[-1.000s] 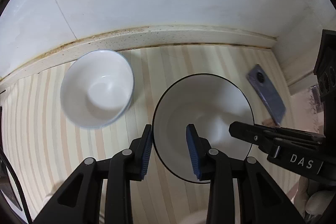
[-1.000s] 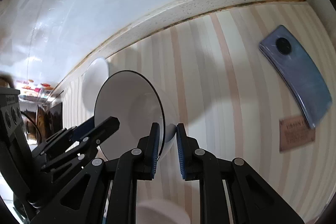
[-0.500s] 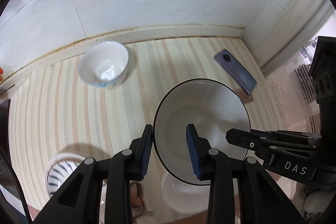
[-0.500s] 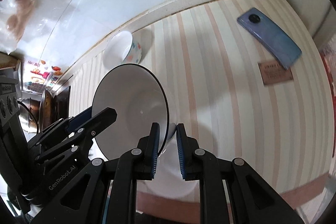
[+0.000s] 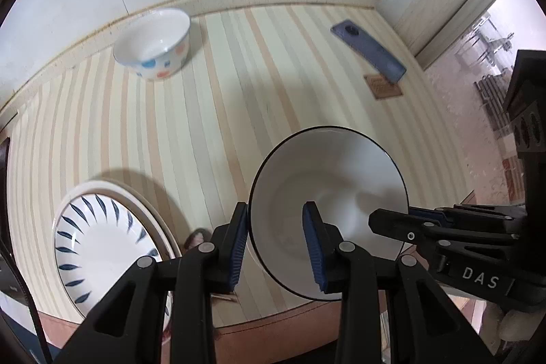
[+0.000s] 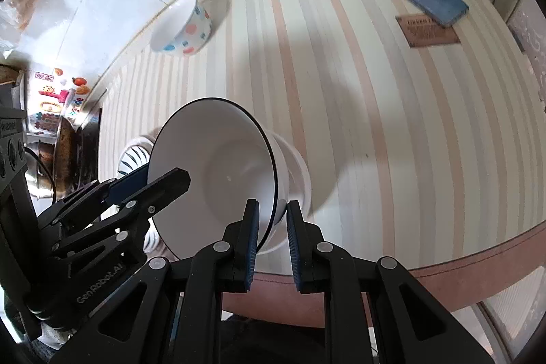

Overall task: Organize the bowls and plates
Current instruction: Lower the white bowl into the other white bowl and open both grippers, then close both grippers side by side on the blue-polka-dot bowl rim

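We see a white bowl with a thin black rim (image 5: pixel 327 214) held up in the air over the near edge of the striped table (image 5: pixel 211 111). Our left gripper (image 5: pixel 276 241) has its two blue pads on each side of the bowl's near rim, one outside and one inside, but there looks to be a gap, so we cannot tell if it is really squeezing. Our right gripper (image 6: pixel 271 241) pinches the other side of the rim, with its jaws close together on the bowl wall. Under the bowl, in the right view, sits something white and round (image 6: pixel 293 166); most of it is hidden, so we cannot say what it is. A plate with blue leaf marks (image 5: pixel 99 244) lies at the near left, partly cut off by the left gripper. A spotted bowl (image 5: pixel 153 43) stands far back by the wall. A blue phone (image 5: pixel 368 52) lies at the far right, its end on a small brown card (image 5: pixel 384 86).
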`<move>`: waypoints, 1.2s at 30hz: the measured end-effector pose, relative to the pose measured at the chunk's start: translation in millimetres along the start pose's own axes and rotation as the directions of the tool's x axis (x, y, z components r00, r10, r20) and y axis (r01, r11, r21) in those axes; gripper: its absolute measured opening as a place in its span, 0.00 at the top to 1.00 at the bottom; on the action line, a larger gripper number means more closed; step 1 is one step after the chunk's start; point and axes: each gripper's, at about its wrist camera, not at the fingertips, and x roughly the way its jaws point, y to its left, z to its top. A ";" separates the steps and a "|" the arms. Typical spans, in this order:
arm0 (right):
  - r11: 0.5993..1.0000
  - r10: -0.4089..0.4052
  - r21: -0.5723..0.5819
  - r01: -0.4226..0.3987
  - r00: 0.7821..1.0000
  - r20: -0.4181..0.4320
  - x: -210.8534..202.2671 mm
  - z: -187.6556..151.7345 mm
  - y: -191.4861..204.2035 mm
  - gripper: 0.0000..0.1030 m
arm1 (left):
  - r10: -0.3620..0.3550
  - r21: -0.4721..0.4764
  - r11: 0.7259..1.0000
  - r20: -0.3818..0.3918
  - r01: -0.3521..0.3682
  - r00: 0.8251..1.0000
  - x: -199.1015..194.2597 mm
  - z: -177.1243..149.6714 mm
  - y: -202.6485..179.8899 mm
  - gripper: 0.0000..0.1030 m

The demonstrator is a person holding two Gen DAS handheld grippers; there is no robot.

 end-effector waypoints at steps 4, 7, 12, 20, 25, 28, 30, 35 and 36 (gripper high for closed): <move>1.000 -0.016 -0.004 0.015 1.000 -0.020 9.9 -4.9 -5.7 0.82 | 0.021 0.002 1.000 -0.020 -0.021 1.000 11.0 -7.9 -2.2 0.71; 1.000 -0.016 -0.014 0.016 0.999 -0.036 16.3 -5.9 -6.9 0.82 | 0.036 0.002 0.999 -0.031 -0.036 0.999 16.5 -9.7 -1.6 0.71; 1.000 -0.004 -0.013 0.002 0.996 -0.088 22.3 -0.1 -8.0 0.79 | 0.033 -0.008 0.999 -0.053 -0.034 0.998 21.9 -9.7 1.3 0.71; 0.999 0.029 -0.025 -0.028 0.999 0.019 -46.2 36.4 -7.9 0.69 | 0.039 -0.109 0.994 0.087 -0.030 0.995 -42.7 23.0 38.4 0.70; 0.995 0.083 -0.063 -0.081 0.996 0.043 -52.0 86.5 18.6 0.52 | 0.104 -0.223 0.972 0.152 -0.069 0.983 -63.4 63.2 88.4 0.69; 0.992 0.108 -0.072 -0.105 0.993 0.045 -35.7 121.1 38.1 0.52 | 0.136 -0.284 0.955 0.152 -0.089 0.979 -54.8 85.4 121.6 0.69; 0.991 0.112 -0.078 -0.108 0.993 0.046 -15.9 147.5 56.1 0.52 | 0.158 -0.318 0.942 0.151 -0.103 0.976 -44.5 99.3 142.5 0.69; 0.989 0.111 -0.098 -0.107 0.993 0.043 31.9 199.2 84.3 0.52 | 0.178 -0.363 0.924 0.125 -0.122 0.976 -11.5 122.5 179.9 0.69; 0.990 0.107 -0.097 -0.103 0.994 0.037 44.9 211.6 89.9 0.52 | 0.180 -0.366 0.922 0.118 -0.126 0.977 -6.5 126.1 185.8 0.69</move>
